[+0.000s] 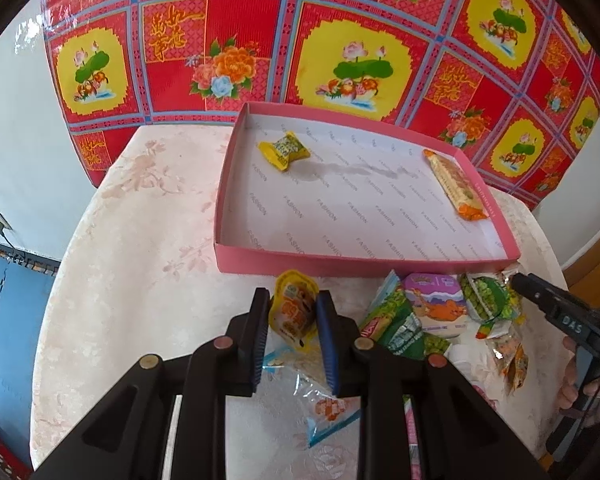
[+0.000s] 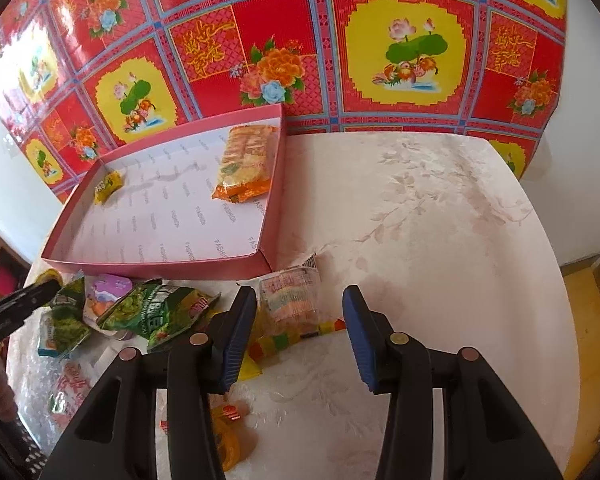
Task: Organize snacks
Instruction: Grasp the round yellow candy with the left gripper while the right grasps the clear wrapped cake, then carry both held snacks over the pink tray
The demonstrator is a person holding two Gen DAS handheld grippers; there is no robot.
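Note:
My left gripper [image 1: 293, 300] is shut on a yellow snack pouch [image 1: 294, 312], just in front of the pink box's near wall [image 1: 280, 268]. The box holds a small yellow packet [image 1: 285, 148] at its far left and a long orange packet [image 1: 454, 184] along its right side. My right gripper [image 2: 299, 296] stands open, pointing down over a clear packet of coloured wafers [image 2: 290, 300] that lies on the table between its fingers. In the right wrist view the pink box [image 2: 160, 268] is at the left, with the orange packet [image 2: 246, 164] inside.
A pile of loose snacks lies in front of the box: green packets [image 1: 396, 320], a purple-lidded cup [image 1: 436, 304] and a clear blue-edged packet [image 1: 320, 404]. The table wears a pale floral cloth [image 2: 420, 220]. A red flowered cloth [image 2: 300, 40] hangs behind it.

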